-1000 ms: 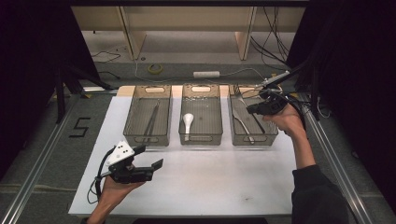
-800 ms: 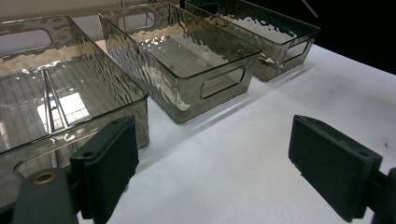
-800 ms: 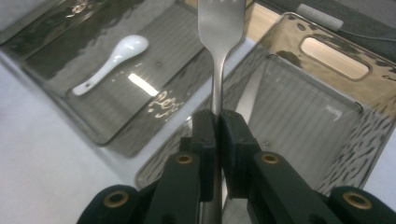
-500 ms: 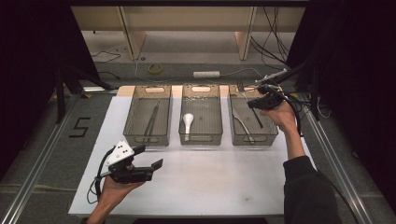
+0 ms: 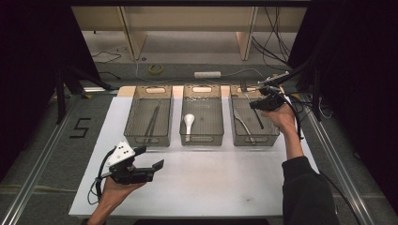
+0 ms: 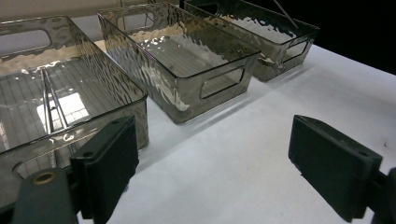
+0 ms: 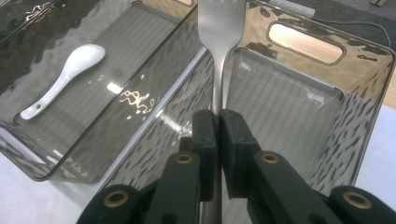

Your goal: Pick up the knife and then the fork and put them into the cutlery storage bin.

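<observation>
My right gripper (image 7: pixel 215 121) is shut on the handle of a metal fork (image 7: pixel 218 60), whose head points away over the right-hand smoky clear bin (image 7: pixel 327 88). From above, that gripper (image 5: pixel 254 104) hovers over the far half of the right bin (image 5: pixel 256 140), which holds other metal cutlery (image 5: pixel 244 125). The middle bin (image 5: pixel 199 140) contains a white spoon (image 5: pixel 188 123). My left gripper (image 5: pixel 151 158) is open with nothing between its jaws, held just above the white mat in front of the left bin (image 5: pixel 145 140).
Long metal tongs or chopsticks (image 6: pixel 49 102) lie in the left bin. The three bins stand side by side on a white mat (image 5: pixel 211 178). Cables and a power strip (image 5: pixel 207 74) lie on the floor beyond the table.
The right hand has shifted slightly left and lower over the right bin, still gripping the fork. The left hand has stayed put.
</observation>
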Tool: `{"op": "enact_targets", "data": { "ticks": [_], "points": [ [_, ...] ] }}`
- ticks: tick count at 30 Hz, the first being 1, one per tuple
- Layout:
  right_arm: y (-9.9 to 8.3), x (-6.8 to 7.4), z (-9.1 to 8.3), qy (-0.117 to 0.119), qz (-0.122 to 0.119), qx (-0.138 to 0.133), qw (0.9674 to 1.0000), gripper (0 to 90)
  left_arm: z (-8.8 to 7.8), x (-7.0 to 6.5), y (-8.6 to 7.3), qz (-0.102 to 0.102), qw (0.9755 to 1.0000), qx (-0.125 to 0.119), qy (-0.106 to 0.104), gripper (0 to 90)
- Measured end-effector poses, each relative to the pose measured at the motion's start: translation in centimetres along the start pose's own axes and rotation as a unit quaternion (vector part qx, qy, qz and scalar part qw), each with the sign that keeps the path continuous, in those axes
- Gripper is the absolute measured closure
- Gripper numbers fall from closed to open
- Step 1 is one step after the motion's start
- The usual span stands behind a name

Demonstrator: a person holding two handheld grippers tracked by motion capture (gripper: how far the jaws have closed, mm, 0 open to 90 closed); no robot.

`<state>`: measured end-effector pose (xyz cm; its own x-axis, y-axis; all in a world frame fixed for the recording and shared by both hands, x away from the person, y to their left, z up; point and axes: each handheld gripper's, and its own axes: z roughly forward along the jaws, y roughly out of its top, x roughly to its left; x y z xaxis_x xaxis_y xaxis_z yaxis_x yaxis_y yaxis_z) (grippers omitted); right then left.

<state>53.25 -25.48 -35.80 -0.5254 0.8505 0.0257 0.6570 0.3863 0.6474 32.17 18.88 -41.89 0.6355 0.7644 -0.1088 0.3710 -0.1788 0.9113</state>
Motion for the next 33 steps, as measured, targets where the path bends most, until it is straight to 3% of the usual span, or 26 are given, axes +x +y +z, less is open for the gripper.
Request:
{"op": "enact_targets", "data": {
  "ticks": [15,33],
  "points": [
    [-0.4,-0.5,1.9,-0.014,0.018,0.012,0.9997,85.4,0.0,0.0,0.0,0.000,1.0000,-0.001,-0.001,15.4],
    [-2.7,-0.8,3.5,-0.013,0.031,0.031,0.9989,85.3,0.0,0.0,0.0,0.001,1.0000,0.000,0.000,15.4]
  ]
}}
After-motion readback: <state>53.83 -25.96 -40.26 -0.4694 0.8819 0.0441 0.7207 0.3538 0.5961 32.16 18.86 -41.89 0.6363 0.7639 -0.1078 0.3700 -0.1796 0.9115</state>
